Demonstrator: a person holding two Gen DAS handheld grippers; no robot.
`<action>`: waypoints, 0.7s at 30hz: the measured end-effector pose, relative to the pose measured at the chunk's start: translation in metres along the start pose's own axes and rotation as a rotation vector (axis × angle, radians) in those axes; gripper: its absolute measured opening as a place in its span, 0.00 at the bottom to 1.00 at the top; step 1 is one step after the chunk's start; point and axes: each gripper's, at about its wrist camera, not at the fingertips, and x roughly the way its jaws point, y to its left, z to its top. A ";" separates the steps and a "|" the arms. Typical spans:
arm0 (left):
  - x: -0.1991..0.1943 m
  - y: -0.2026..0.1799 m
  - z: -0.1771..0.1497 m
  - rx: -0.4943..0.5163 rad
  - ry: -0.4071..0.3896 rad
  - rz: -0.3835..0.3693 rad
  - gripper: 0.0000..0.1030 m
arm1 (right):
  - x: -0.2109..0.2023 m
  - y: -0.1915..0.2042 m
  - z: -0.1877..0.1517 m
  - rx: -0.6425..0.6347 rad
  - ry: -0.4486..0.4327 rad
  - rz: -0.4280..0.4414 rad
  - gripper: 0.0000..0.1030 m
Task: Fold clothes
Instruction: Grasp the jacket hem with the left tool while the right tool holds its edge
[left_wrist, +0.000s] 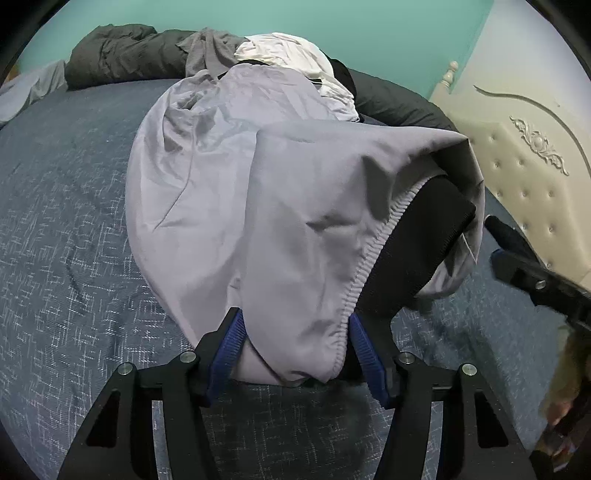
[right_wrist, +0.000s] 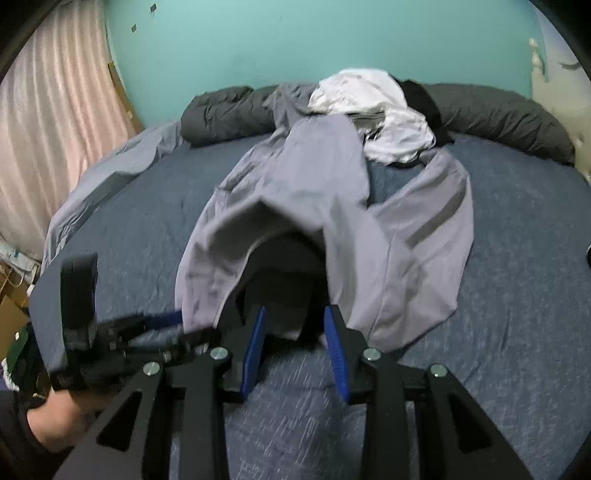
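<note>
Your left tongs (left_wrist: 295, 347) straddle the waistband corner of the grey trousers (left_wrist: 229, 192) on the bed (left_wrist: 55, 221); whether the pads bite yet, I cannot tell. Your right tongs (right_wrist: 295, 345) stand released, empty, just short of the waistband, whose black lining gapes, likely for an opposite-side grip.

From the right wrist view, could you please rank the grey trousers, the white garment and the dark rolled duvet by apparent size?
1. Grey trousers, though nearness to the camera inflates them.
2. Dark rolled duvet, partly hidden.
3. White garment.
</note>
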 end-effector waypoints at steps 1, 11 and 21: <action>-0.001 -0.001 0.000 0.002 -0.001 0.001 0.61 | 0.004 -0.002 -0.001 0.013 0.005 0.002 0.32; -0.003 0.000 0.000 -0.018 0.006 -0.009 0.61 | 0.045 -0.006 0.001 0.046 0.051 -0.034 0.32; -0.008 0.001 0.003 -0.019 0.001 -0.011 0.61 | 0.055 -0.031 -0.009 0.121 0.054 -0.098 0.35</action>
